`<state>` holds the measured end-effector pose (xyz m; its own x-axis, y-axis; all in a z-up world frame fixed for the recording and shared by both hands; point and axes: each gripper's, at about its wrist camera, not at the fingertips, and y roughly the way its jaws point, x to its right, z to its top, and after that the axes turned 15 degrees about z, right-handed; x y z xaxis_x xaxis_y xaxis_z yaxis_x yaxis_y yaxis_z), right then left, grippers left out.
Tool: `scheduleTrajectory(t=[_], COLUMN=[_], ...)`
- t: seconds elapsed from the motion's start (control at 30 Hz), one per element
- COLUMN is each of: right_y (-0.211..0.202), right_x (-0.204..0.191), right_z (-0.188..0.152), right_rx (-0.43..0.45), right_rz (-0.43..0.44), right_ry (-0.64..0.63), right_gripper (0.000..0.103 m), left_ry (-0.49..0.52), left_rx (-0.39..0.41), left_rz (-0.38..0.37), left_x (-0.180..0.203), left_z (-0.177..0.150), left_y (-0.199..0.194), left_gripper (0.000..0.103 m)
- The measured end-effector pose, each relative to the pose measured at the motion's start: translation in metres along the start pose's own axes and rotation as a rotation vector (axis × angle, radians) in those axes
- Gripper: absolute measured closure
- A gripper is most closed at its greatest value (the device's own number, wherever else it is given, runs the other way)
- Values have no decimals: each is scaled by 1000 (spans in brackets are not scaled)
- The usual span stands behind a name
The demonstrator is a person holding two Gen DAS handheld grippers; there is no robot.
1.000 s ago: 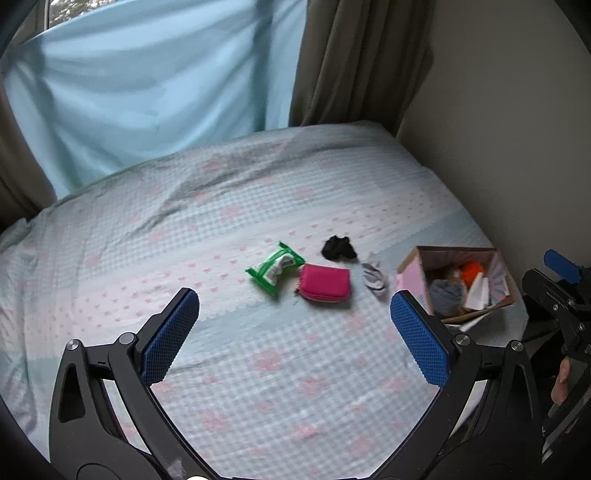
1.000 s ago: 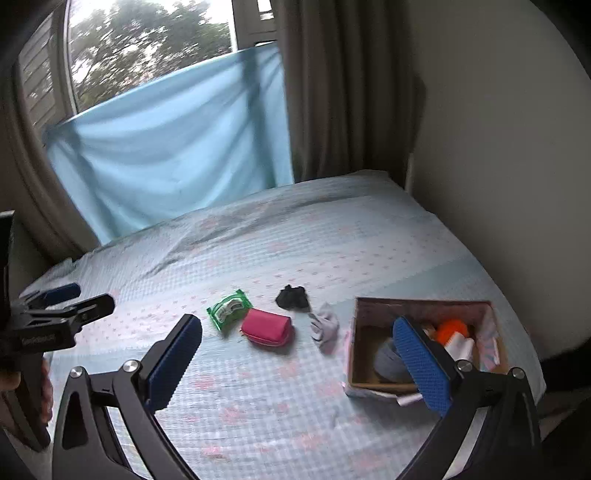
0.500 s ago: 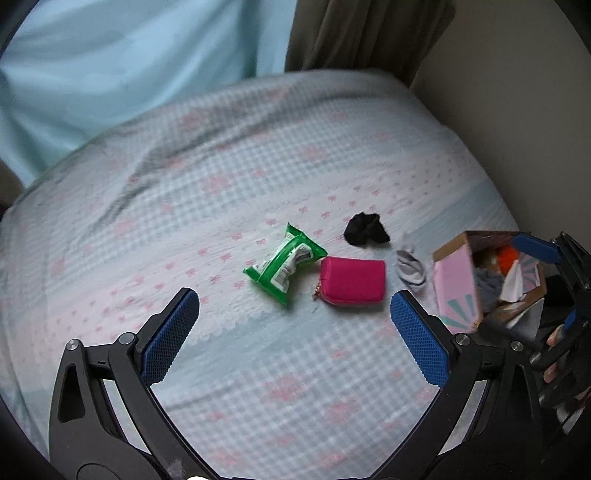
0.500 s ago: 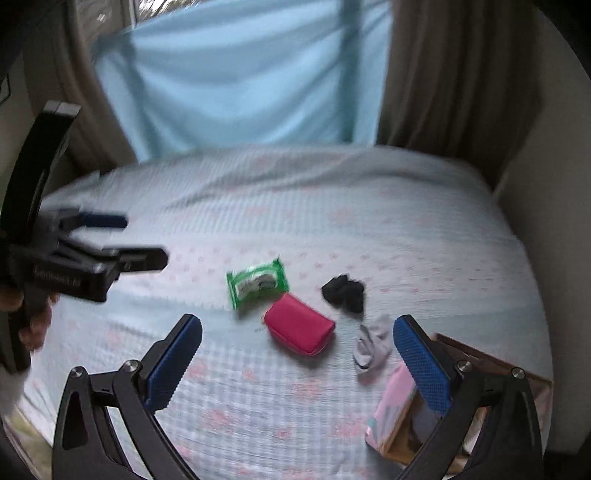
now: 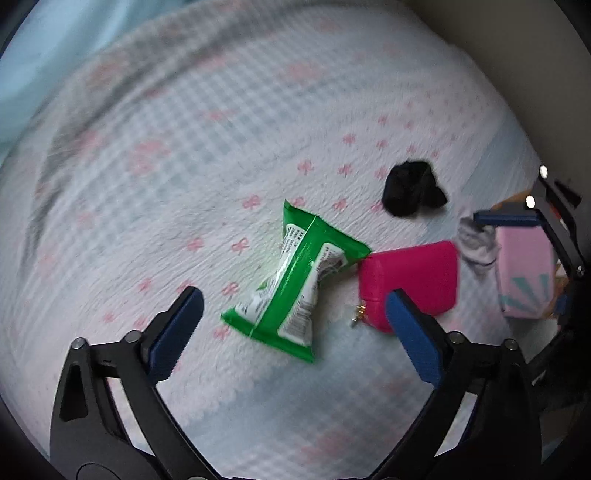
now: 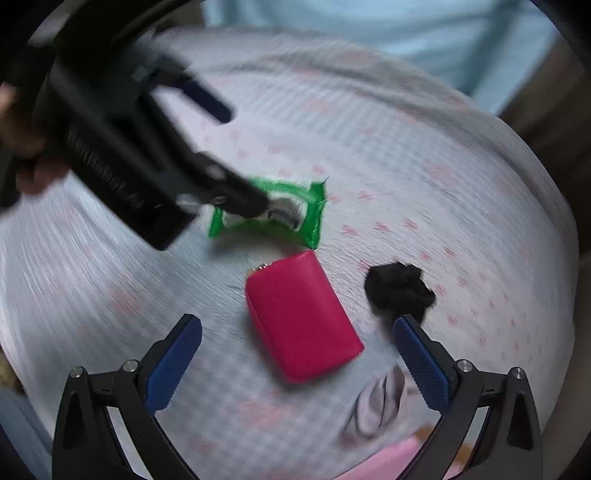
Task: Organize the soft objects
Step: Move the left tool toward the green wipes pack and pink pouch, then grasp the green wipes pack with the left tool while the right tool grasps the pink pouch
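Observation:
On the bed lie a green wipes packet [image 5: 295,280], a pink zip pouch [image 5: 413,280], a black sock bundle [image 5: 412,188] and a grey-white sock [image 5: 478,243]. My left gripper [image 5: 293,330] is open, just above the green packet. My right gripper [image 6: 297,360] is open above the pink pouch [image 6: 301,314], with the black bundle [image 6: 399,290] to its right and the grey sock [image 6: 380,404] near its right finger. The green packet [image 6: 295,216] lies beyond, partly hidden by the left gripper [image 6: 225,147]. The right gripper shows in the left wrist view [image 5: 528,258].
A pink cardboard box [image 5: 524,273] stands at the bed's right edge; its corner shows in the right wrist view [image 6: 391,461]. A checked sheet with pink bows [image 5: 184,147] covers the bed. A blue curtain [image 6: 369,22] hangs behind.
Both grippers have dropped closer to the bed. The left now hovers over the green packet and the right over the pink pouch. Both stay open.

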<state>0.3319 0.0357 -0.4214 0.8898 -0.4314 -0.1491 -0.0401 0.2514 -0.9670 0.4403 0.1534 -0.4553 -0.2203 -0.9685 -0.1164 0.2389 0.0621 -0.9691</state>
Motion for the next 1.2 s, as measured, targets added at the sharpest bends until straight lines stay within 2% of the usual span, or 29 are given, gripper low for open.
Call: scheduleTrajectory(t=[0.07,0.2,0.37,0.43,0.47,0.5,0.63,0.9,1.2], right_y=[15,40,61,70,73,73,69,53,-6], right_x=[2,9,14,15,16,17,18,15,12], right_z=[0,-2,-4,-4,-4,-4,-3,-1,-5], right_rx=[-33,-78,-109,-137,-145,-142,-133,-110,-26], right_rz=[-7,30,65,68,62,68,79,55,46], right_ry=[-37,-63,-81,-88,-94,-98,-87,-50,76], right_gripper=[0,0,2,21,24,27,39,53,58], left_ry=[30,63,81,82,86,88,92,85,61], left_rx=[-22,-40,-64,-72,-67,-62,-57,-42,9], left_rz=[-6,-10,-33,-42,-47,-53,-57,-10,10], left_x=[2,4,7,8,9,9,11,18,15], left_z=[3,5,5,4,3,2,-1,-2,-7], left_y=[15,36,56,63,64,64,64,43,-15], left_gripper=[16,20,44,53,60,63,68,69,70])
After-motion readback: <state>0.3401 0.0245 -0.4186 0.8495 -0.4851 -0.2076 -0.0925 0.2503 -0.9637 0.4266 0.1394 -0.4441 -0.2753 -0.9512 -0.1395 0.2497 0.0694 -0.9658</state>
